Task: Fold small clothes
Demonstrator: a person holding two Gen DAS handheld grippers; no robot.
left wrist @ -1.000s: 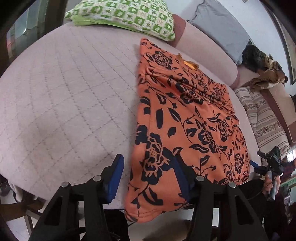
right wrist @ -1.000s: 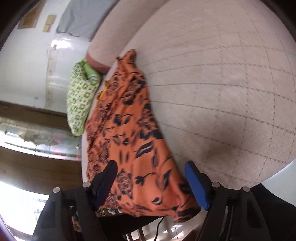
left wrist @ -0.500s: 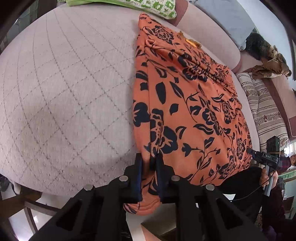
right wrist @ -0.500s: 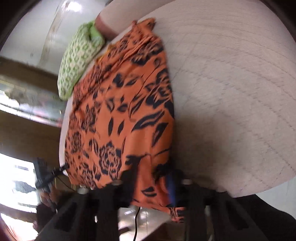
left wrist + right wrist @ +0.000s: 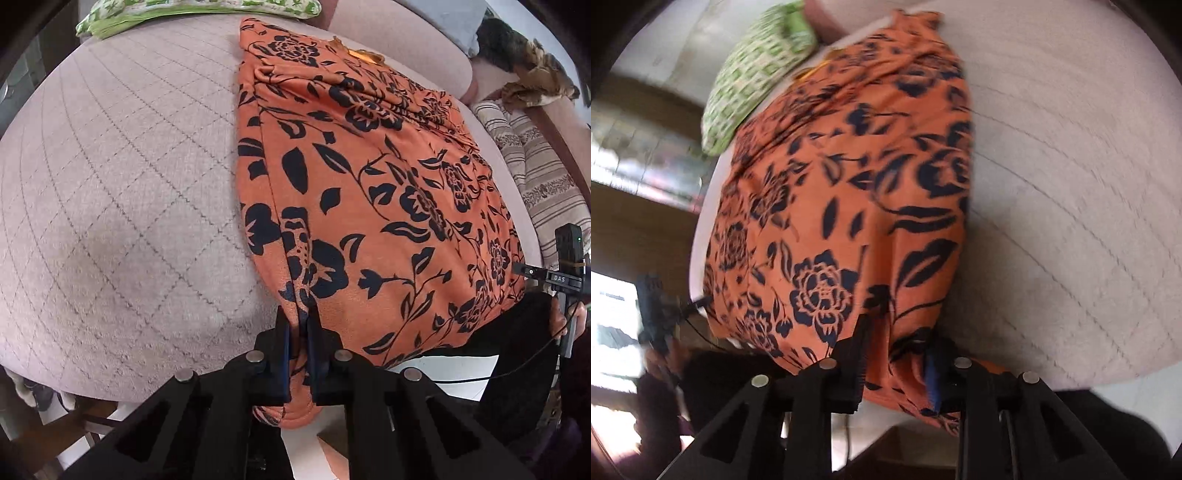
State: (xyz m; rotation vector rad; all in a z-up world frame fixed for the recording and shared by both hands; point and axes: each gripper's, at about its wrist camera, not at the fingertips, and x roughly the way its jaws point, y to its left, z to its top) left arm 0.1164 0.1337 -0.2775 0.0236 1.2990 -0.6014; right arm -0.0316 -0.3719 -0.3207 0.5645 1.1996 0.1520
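An orange garment with a black flower print (image 5: 369,184) lies spread along a quilted beige cushion (image 5: 110,184). Its near hem hangs over the cushion's front edge. My left gripper (image 5: 298,314) is shut on that hem at the garment's left corner, with cloth pinched between the blue pads. In the right wrist view, which is blurred, the same garment (image 5: 849,184) fills the middle. My right gripper (image 5: 897,343) holds a thick bunch of the hem at the other corner. Its jaws are opening a little, and the cloth still fills the gap between them.
A green and white patterned pillow (image 5: 184,11) lies at the far end of the cushion (image 5: 1071,184), also seen as the pillow (image 5: 757,70). A striped cloth (image 5: 535,173) and a dark heap (image 5: 524,48) lie at the right. Floor shows below the front edge.
Both grippers stood open around the near hem, then closed on it. The right one rolled and swung sideways, so the garment now hangs more upright in its view.
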